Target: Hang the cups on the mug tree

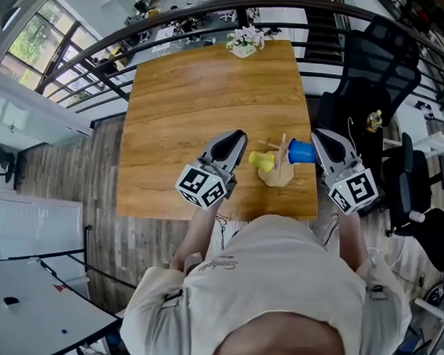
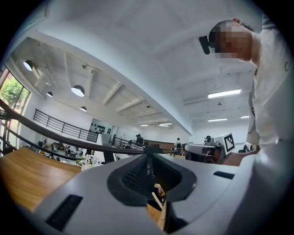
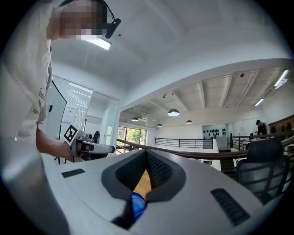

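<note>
A wooden mug tree [image 1: 279,170] stands near the table's front right corner. A yellow cup [image 1: 262,161] hangs on its left side and a blue cup [image 1: 301,151] on its right. My left gripper [image 1: 238,138] is shut and empty, its tip just left of the yellow cup. My right gripper [image 1: 319,135] is also shut and empty, close to the right of the blue cup. In the left gripper view a piece of the mug tree [image 2: 159,192] shows below the closed jaws of the left gripper [image 2: 148,154]. In the right gripper view the blue cup [image 3: 137,204] shows under the closed right gripper [image 3: 147,154].
The wooden table [image 1: 203,92] stretches away, with a small flower pot [image 1: 245,41] at its far edge. Black office chairs [image 1: 375,73] stand close to the table's right side. A curved railing [image 1: 103,49] runs behind the table.
</note>
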Demonstrator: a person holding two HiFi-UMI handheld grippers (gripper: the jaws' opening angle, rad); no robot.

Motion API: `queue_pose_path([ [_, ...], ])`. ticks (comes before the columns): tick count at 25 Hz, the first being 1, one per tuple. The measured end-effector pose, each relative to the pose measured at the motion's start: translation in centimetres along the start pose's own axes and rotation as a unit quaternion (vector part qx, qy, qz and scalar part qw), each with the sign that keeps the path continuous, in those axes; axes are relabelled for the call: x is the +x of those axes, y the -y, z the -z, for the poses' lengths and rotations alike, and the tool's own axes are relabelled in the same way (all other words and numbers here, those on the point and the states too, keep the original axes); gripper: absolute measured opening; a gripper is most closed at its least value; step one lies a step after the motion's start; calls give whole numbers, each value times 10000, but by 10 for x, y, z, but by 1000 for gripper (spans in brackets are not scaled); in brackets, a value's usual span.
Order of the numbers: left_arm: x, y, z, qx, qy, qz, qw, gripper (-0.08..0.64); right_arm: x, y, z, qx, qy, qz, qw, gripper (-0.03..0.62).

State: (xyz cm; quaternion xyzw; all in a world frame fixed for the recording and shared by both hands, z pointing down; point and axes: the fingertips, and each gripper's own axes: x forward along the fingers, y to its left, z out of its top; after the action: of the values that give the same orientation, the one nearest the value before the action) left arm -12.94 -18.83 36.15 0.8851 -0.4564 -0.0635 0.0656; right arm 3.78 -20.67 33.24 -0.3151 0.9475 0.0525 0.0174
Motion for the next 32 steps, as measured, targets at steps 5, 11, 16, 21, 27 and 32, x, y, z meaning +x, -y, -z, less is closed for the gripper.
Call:
queue_pose_path([
  [5,0,1,4,-74,-9,30,10000,44,-1,2,4,86,14,27,10000,-5],
  [11,-1,-2,5,-48,-17,-43,10000,44,1,3,5,112,-6,-39,9999,-5],
  [16,-6,-1,14,-73,-56,-147,9999,44,-1,1,7,97,-24,-66,9999,-5],
  [21,-11,2,14,-104,-49,-205,9997,44,-2,1,7,160,19,-61,9999,-5],
  [27,-20,4,11,-76,-3,-321,9995,44,-5,-6,4,186,94,-135,9997,-5],
  [32,-20,8,5,-69,114,-346,9993,44,-10,-5,-1,197,152,-114,9996,-5],
])
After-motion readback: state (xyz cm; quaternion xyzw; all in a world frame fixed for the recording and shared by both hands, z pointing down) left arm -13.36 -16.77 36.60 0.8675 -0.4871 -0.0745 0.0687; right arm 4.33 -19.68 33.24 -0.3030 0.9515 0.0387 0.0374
